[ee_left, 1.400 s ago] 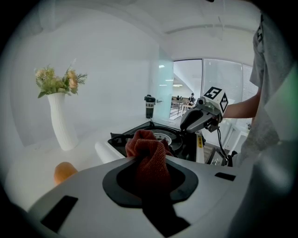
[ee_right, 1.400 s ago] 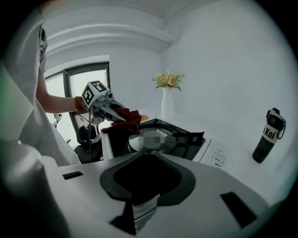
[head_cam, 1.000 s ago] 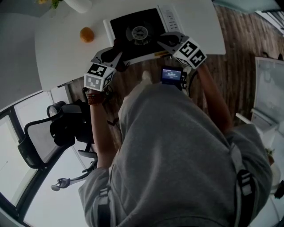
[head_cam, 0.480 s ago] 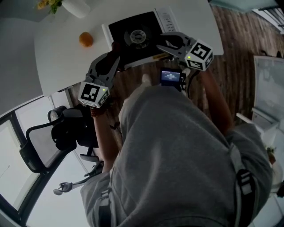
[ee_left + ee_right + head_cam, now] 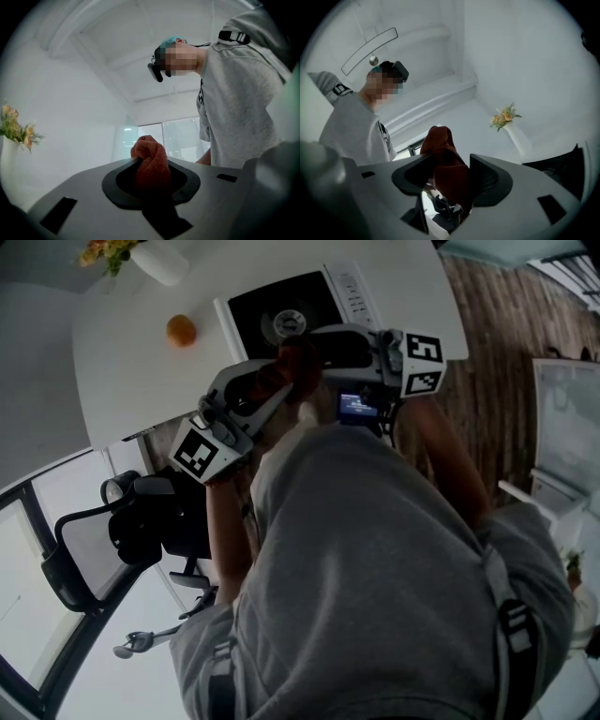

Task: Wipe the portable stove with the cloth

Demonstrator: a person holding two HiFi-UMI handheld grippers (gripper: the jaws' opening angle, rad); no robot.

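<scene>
The portable stove [image 5: 255, 307], black-topped with a white control strip, lies on the white table [image 5: 131, 371]. Both grippers hang in the air in front of it, tips together. A red cloth [image 5: 292, 367] is bunched between them. My left gripper [image 5: 277, 390] pinches the cloth [image 5: 151, 164] in its jaws [image 5: 152, 179], which are easing slightly apart. My right gripper [image 5: 314, 343] has its jaws opening wide [image 5: 452, 180]. The cloth [image 5: 443, 159] stands between them, against the left pad and clear of the right one.
An orange [image 5: 181, 331] lies on the table left of the stove. A white vase of flowers [image 5: 159, 254] stands at the far left corner. A small lit screen [image 5: 361, 406] sits at the near table edge. A black office chair [image 5: 131, 521] is at the lower left.
Both grippers lifted from the stove's near edge, tipped up towards level and closed in on each other. The red cloth came up with them. The right jaws went from shut to wide.
</scene>
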